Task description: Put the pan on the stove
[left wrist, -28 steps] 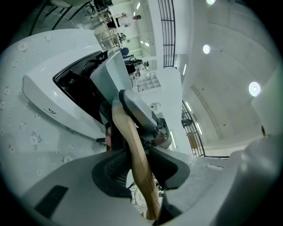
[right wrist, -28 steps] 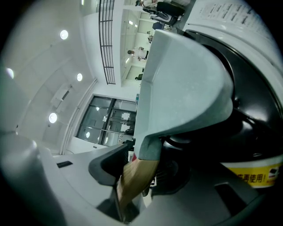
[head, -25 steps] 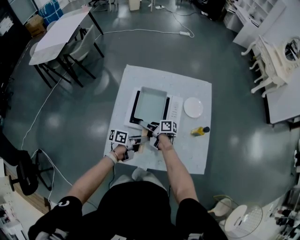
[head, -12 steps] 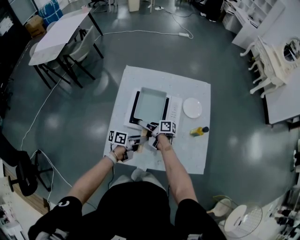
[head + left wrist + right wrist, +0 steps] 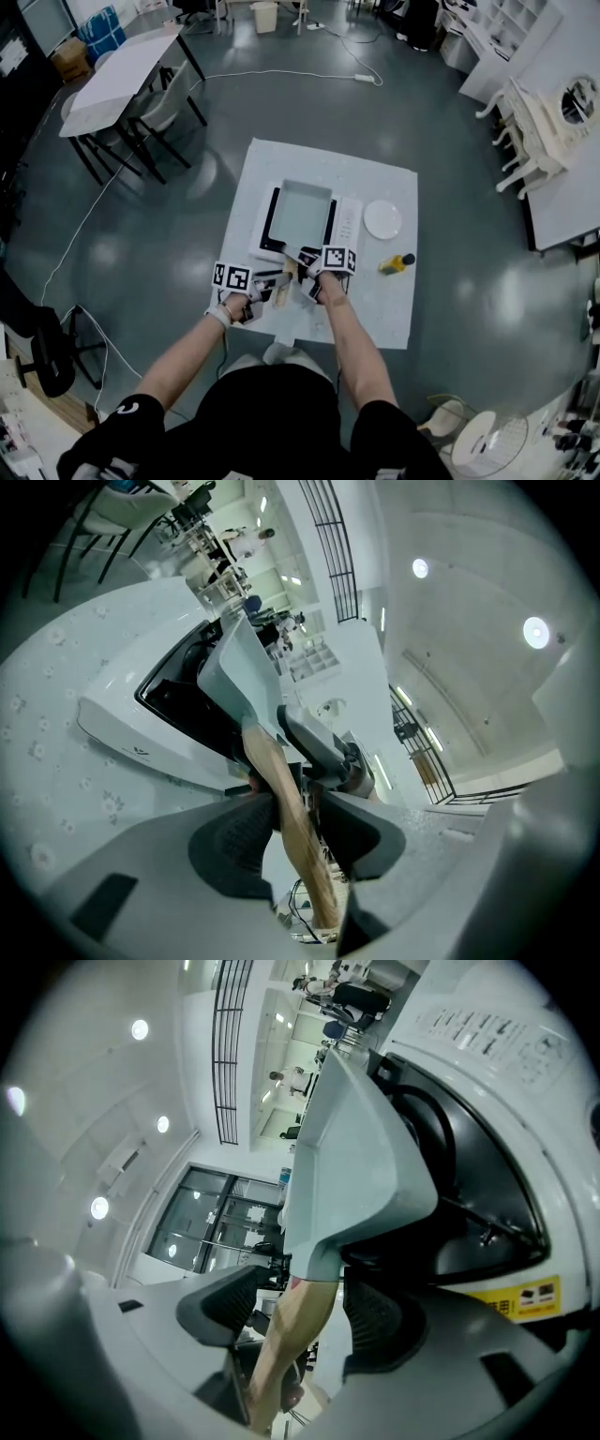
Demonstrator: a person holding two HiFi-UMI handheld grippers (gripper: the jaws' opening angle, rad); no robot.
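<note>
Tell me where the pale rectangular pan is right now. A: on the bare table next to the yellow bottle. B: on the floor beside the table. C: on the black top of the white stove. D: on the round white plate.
C: in the head view the pan lies flat on the dark cooking surface of the stove.

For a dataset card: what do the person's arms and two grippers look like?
The left gripper and right gripper are light grey plastic with dark ribbed pads on the jaws; each carries a white cube of black square markers. Short black sleeves, a white band at the left wrist. Both jaws have just been opening, the pan's wooden handle between them.
</note>
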